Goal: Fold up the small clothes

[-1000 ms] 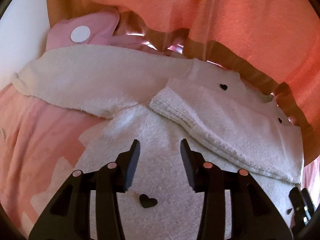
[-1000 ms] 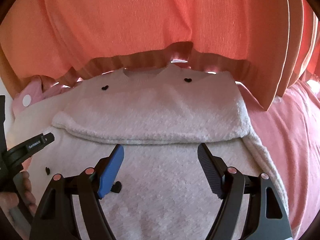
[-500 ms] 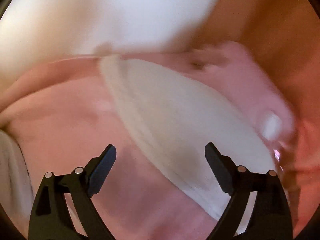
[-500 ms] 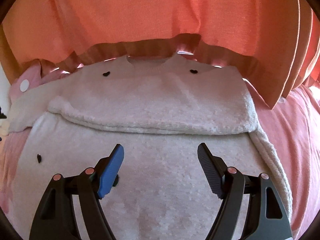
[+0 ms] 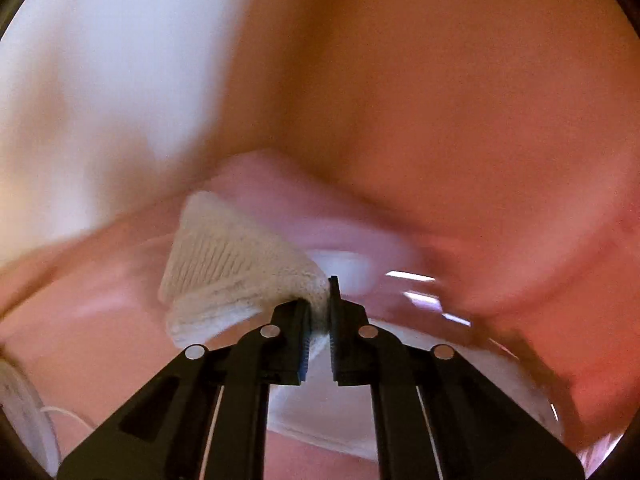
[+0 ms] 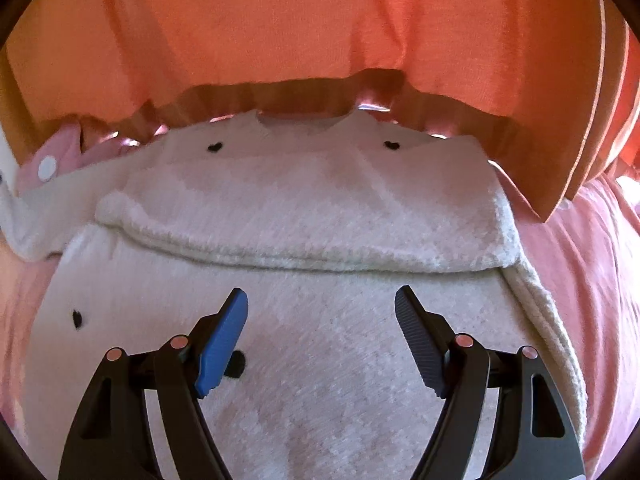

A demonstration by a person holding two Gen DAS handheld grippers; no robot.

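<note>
now my left gripper [image 5: 318, 322] has just closed, pinching the sleeve cuff [image 5: 236, 276] at eleven o'clock, my right gripper [image 6: 322, 316] spread above the white sweater [image 6: 320, 216], so next i carry the sleeve across its body.

Bg behind sleeve cuff [image 5: 224, 264] blurred

The white fluffy knit sweater [image 6: 320, 340] lies on the pink bedsheet [image 6: 580, 280], one sleeve folded across its chest; the orange curtain [image 6: 320, 32] hangs behind.
</note>
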